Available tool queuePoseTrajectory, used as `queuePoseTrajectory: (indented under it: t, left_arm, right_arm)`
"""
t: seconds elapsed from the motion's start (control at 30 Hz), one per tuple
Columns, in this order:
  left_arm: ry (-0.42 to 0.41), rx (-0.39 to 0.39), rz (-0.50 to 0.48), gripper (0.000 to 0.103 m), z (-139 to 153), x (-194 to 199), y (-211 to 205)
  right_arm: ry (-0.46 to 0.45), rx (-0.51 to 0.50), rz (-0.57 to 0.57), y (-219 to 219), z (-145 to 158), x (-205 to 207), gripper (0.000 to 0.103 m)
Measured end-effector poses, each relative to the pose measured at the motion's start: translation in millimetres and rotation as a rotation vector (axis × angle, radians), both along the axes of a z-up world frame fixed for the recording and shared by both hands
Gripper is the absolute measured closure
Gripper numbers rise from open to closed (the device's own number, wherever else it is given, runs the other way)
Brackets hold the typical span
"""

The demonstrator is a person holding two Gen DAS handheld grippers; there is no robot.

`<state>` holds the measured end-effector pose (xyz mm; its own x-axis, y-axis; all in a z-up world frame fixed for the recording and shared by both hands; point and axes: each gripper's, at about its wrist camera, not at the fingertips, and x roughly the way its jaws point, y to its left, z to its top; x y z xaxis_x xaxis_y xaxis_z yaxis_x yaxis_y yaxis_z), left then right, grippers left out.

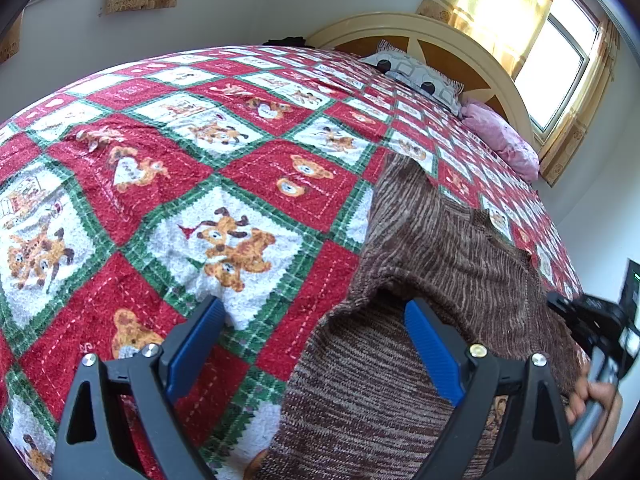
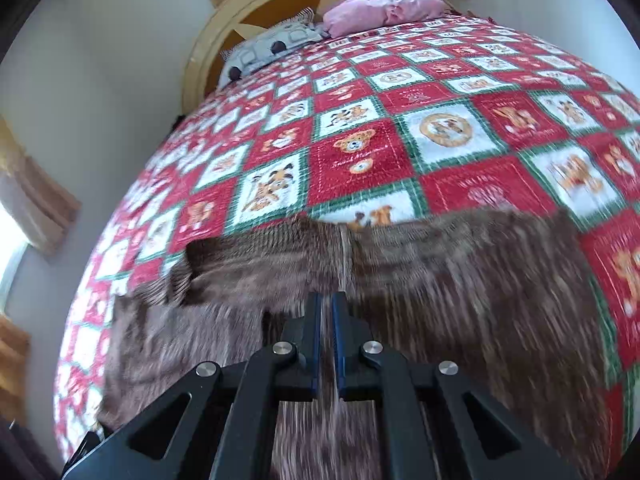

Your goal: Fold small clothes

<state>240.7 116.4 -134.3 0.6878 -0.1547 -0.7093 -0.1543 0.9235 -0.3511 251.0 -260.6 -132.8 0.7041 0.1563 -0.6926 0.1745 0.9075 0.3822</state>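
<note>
A brown striped knit garment (image 1: 440, 248) lies on the red, white and green bear-print quilt (image 1: 248, 184), partly doubled over with a raised fold. My left gripper (image 1: 316, 320) is open; its blue pads (image 1: 432, 352) straddle the garment's left edge, the right pad over the knit, the left over the quilt. In the right wrist view the garment (image 2: 460, 264) spreads across the quilt (image 2: 400, 140), blurred by motion. My right gripper (image 2: 327, 312) is shut on a pinch of the knit fabric near its middle. The right gripper and the hand holding it show at the left wrist view's right edge (image 1: 592, 328).
A round cream and brown headboard (image 1: 440, 36) stands at the bed's far end with a patterned grey pillow (image 1: 416, 76) and a pink pillow (image 1: 500, 136). Curtained windows (image 1: 556, 68) and white walls surround the bed. The quilt's edge drops off at the left in the right wrist view (image 2: 92, 264).
</note>
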Motion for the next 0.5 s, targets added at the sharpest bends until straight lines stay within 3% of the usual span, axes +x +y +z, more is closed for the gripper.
queuePoseTrajectory:
  t: [0.17, 0.27, 0.33, 0.4, 0.5]
  left_arm:
    - [0.0, -0.003, -0.002, 0.007, 0, 1, 0]
    - [0.003, 0.006, -0.003, 0.007, 0, 1, 1]
    - [0.002, 0.003, -0.004, 0.007, -1, 1, 2]
    - [0.003, 0.005, -0.004, 0.007, 0, 1, 1]
    - [0.002, 0.001, -0.006, 0.006, -1, 1, 1]
  right_arm:
    - [-0.064, -0.011, 0.153, 31, 10, -47, 0.097]
    - [-0.041, -0.008, 0.297, 65, 5, -59, 0.097]
    - [-0.013, -0.068, 0.375, 85, -3, -64, 0.097]
    - [0.024, -0.118, 0.379, 92, -17, -72, 0.096]
    - [0.041, -0.044, 0.324, 77, -17, -81, 0.093]
